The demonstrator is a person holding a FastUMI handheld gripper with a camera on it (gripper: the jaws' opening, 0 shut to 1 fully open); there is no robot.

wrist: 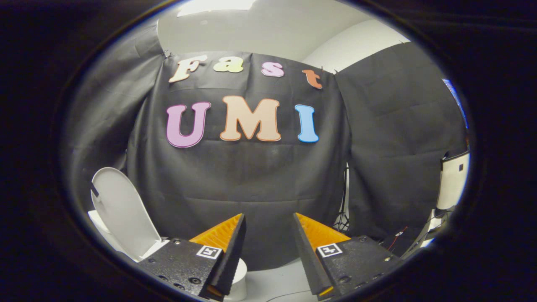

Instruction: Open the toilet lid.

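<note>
The white toilet lid point(121, 209) stands raised, nearly upright, off to the left of my fingers and a little beyond them, leaning back toward the booth's black cloth wall. A strip of the white toilet body point(240, 274) peeks out beneath my left finger. My gripper point(268, 226) is open, its two fingers apart with nothing between them, pointing at the black cloth. It is well clear of the lid and to its right.
Black cloth wall point(260, 184) straight ahead, close. A white appliance or cabinet point(452, 180) stands at the far right, with a thin stand and cables point(344, 209) beside the cloth. White floor point(277, 281) lies below the fingers.
</note>
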